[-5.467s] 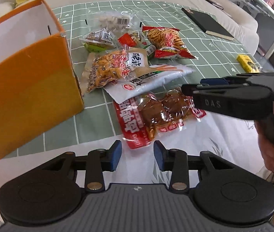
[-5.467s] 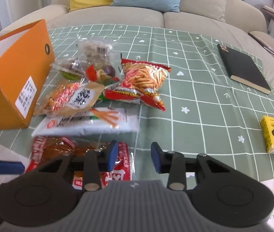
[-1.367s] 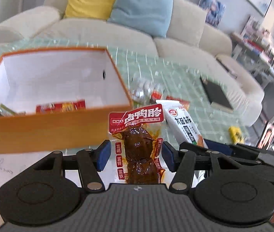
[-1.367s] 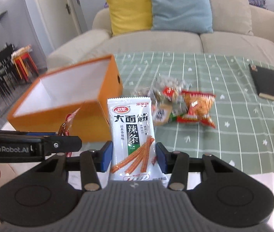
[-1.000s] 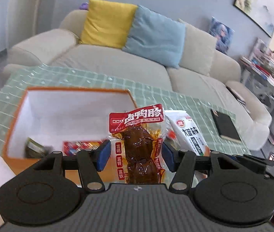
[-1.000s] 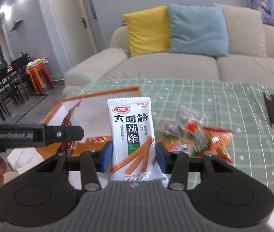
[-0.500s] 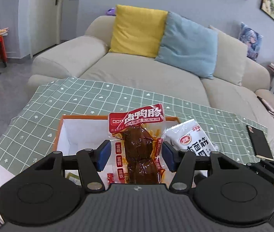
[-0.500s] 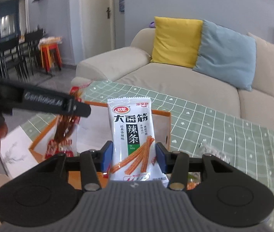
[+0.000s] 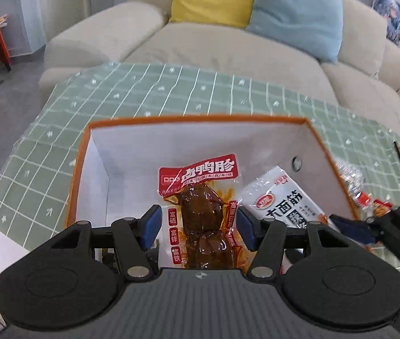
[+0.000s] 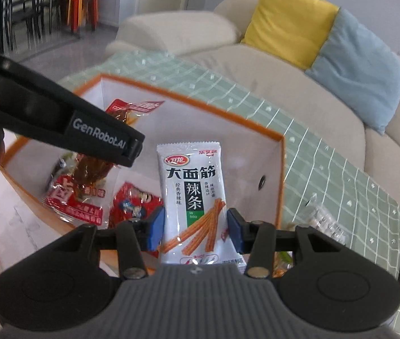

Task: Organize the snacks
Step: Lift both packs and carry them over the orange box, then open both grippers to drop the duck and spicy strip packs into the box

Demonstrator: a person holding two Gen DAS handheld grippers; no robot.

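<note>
Here, glossy crinkled packets over cardboard box

Black plastic left gripper, blue finger pads, silver pivot screws; matching right gripper; white "GenRobot.AI" lettering on side

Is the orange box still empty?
No: the right wrist view shows a red snack packet already lying on the floor of the orange box, below the held white spicy-strip packet.
</note>
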